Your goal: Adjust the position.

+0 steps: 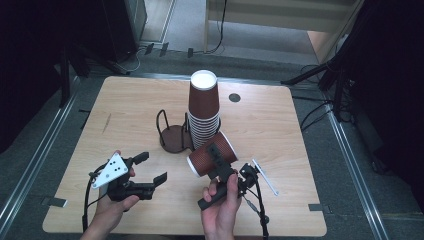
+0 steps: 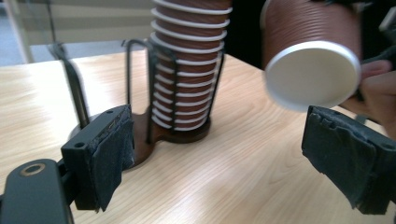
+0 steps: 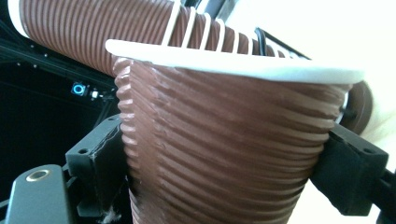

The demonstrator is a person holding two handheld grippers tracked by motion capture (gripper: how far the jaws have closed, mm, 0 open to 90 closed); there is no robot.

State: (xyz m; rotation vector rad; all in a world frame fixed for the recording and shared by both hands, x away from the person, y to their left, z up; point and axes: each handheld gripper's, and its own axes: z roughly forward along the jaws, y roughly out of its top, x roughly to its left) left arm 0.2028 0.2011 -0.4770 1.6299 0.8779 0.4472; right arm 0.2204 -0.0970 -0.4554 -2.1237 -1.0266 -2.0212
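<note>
In the high view, the right gripper (image 1: 216, 161) pinches a single brown cup (image 1: 212, 154), tilted just in front of the cup stack (image 1: 204, 112) in its holder (image 1: 176, 138) on the desk (image 1: 125, 110), and the left gripper (image 1: 152, 167) is spread and empty. In the left gripper view, this cup (image 2: 310, 56) shows its white bottom above the wood. In the right gripper view, both pads (image 3: 105, 163) press the ribbed wall (image 3: 219, 154), so I think too much squeeze can crush it.

A stack of paper cups (image 1: 204, 107) is set in a wire cup holder (image 1: 175, 136) at mid-counter (image 1: 125, 100). Just before it, a single paper cup (image 1: 212, 154) is held tilted above the counter, right of the left tongs (image 1: 150, 167).
</note>
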